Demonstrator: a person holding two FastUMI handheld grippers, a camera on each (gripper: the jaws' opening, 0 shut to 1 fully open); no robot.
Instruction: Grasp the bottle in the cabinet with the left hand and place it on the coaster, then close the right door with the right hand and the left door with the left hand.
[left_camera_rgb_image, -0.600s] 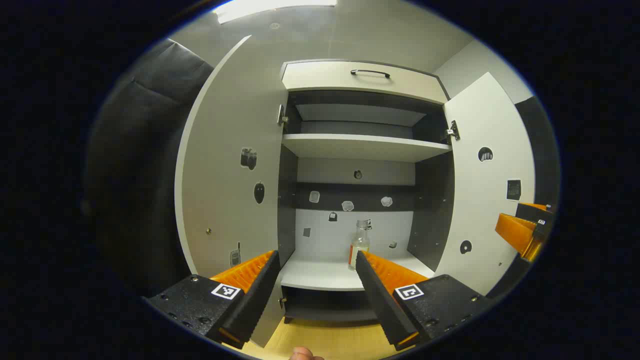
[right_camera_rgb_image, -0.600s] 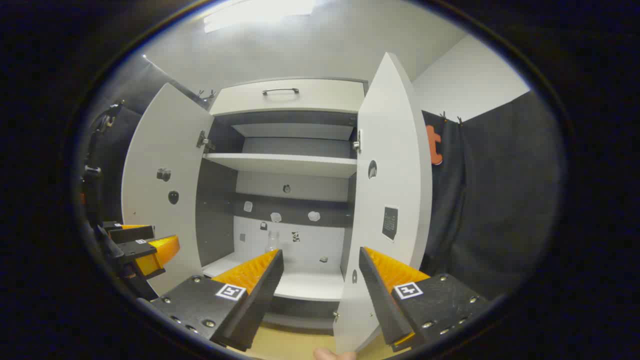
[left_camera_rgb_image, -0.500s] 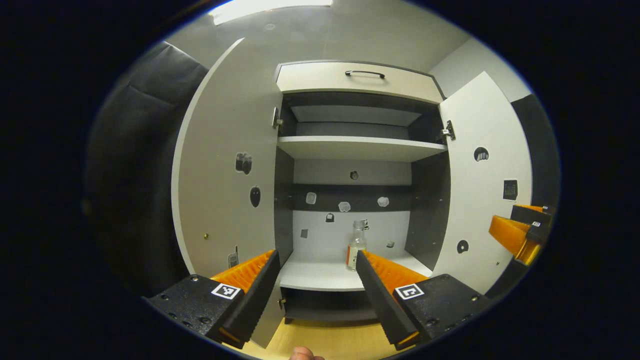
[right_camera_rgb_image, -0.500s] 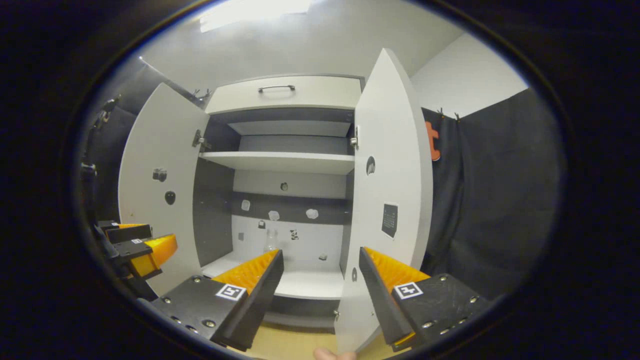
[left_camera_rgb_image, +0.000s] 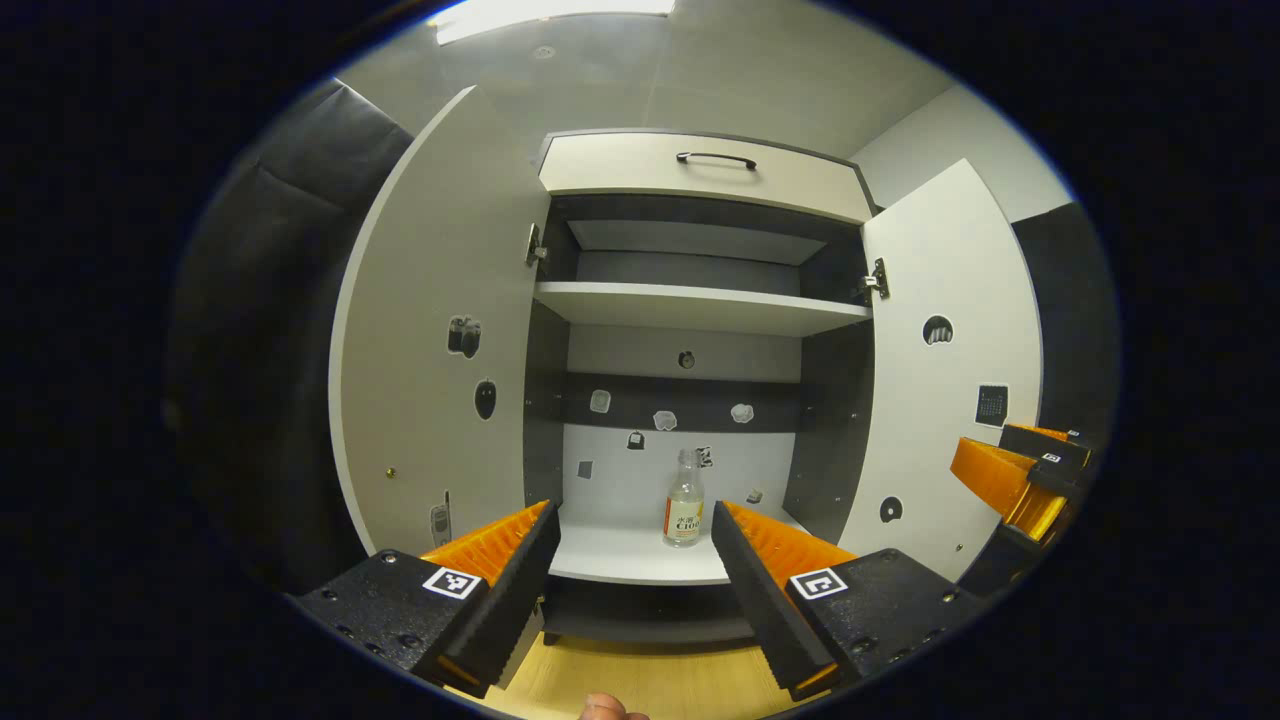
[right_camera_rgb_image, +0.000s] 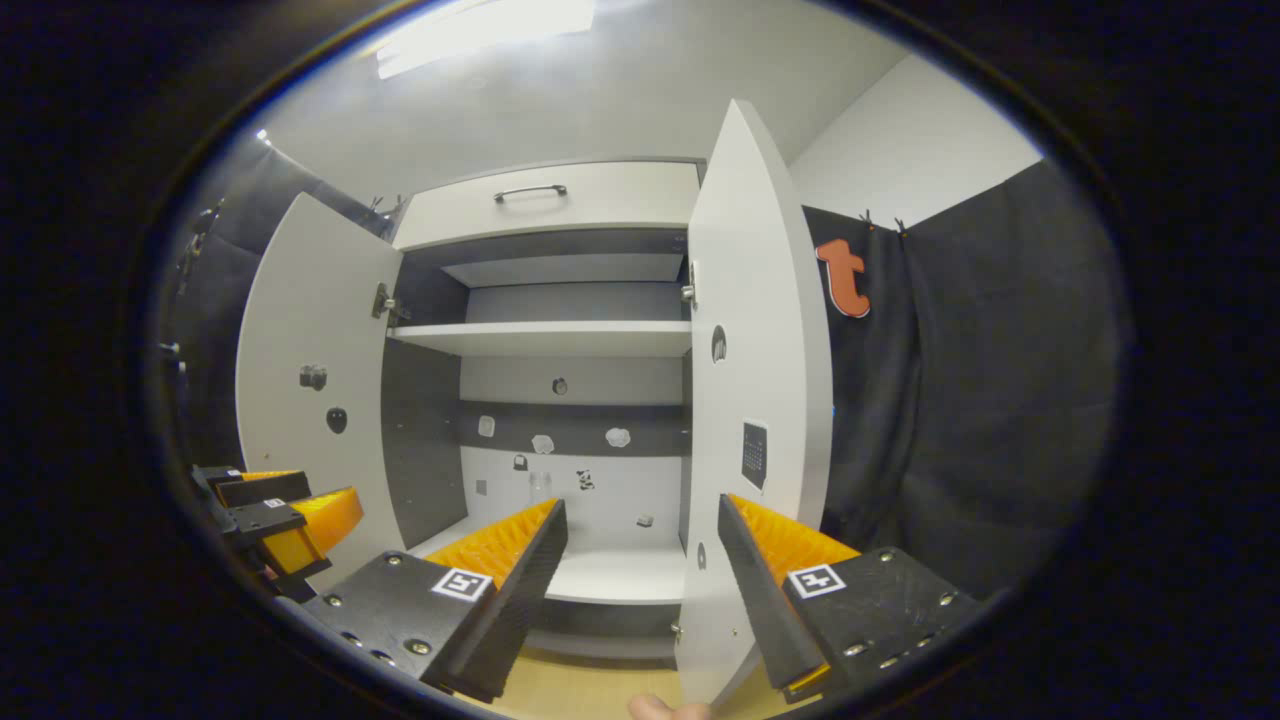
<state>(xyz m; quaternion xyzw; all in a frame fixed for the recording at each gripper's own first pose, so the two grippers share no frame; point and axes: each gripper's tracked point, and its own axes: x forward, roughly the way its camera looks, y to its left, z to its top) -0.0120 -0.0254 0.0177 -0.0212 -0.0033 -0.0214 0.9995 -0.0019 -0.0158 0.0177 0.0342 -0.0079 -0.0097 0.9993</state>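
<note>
A small clear bottle (left_camera_rgb_image: 684, 510) with a label stands upright on the cabinet's lower shelf (left_camera_rgb_image: 620, 555), right of middle. My left gripper (left_camera_rgb_image: 632, 520) is open, well short of the cabinet, and the bottle shows in the gap close to its right finger. Both doors stand open: the left door (left_camera_rgb_image: 430, 350) and the right door (left_camera_rgb_image: 950, 400). In the right gripper view my right gripper (right_camera_rgb_image: 640, 515) is open in front of the right door's edge (right_camera_rgb_image: 760, 400). There the bottle (right_camera_rgb_image: 541, 486) is faint at the back, and the left gripper (right_camera_rgb_image: 290, 510) is low at the left.
A drawer with a dark handle (left_camera_rgb_image: 715, 160) tops the cabinet, above a bare upper shelf (left_camera_rgb_image: 700, 305). Small stickers dot the back panel and both doors. A light wooden surface (left_camera_rgb_image: 650, 680) lies below. The right gripper (left_camera_rgb_image: 1010, 480) hangs beside the right door.
The left gripper has shifted, so the bottle now shows clear of its right finger, in the gap. The right gripper's view has swung slightly; the right door sits a little further left in it.
</note>
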